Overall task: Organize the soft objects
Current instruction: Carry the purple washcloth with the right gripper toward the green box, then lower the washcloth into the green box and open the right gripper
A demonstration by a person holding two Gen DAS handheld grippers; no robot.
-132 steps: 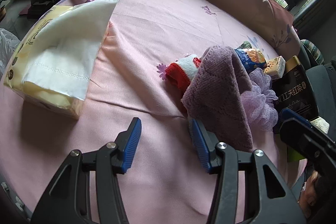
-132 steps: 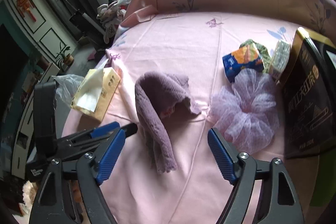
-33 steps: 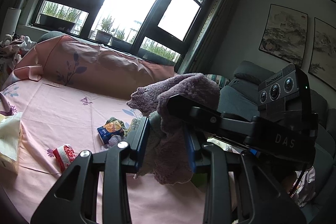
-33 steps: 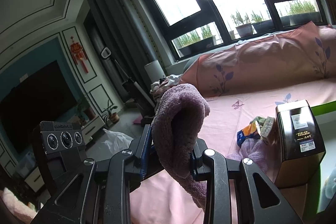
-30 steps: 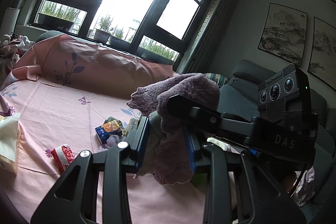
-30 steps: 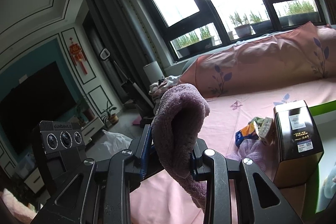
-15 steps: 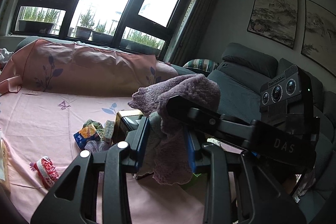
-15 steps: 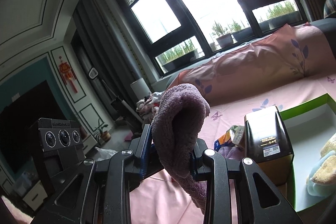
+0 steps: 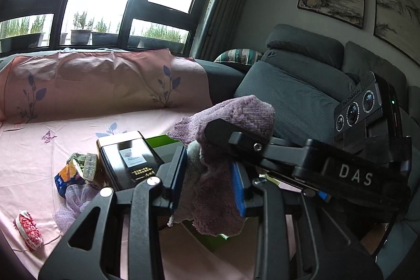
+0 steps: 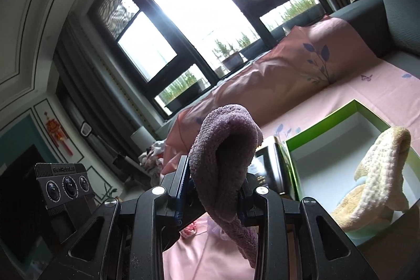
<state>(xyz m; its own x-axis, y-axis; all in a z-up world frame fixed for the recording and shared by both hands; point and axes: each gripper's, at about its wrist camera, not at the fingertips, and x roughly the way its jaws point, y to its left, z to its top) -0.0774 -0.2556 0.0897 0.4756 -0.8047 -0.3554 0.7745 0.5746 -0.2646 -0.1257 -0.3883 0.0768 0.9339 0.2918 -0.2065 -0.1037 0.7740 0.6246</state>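
Note:
Both grippers are shut on one purple towel, held in the air above the pink sheet. My left gripper pinches its lower folds. My right gripper pinches the other end of the towel, which loops up over the fingers. A green box with a white inside lies to the right on the bed and holds a cream towel. A lilac mesh puff and a red and white knit piece lie on the sheet at the lower left.
A dark tin box stands upright beside the green box. Small snack packets lie next to it. A pink bolster runs along the back. A grey sofa stands at the right.
Both grippers, still shut on the purple towel, have swung to the right and tilted. The green box with the cream towel has come further into the right wrist view.

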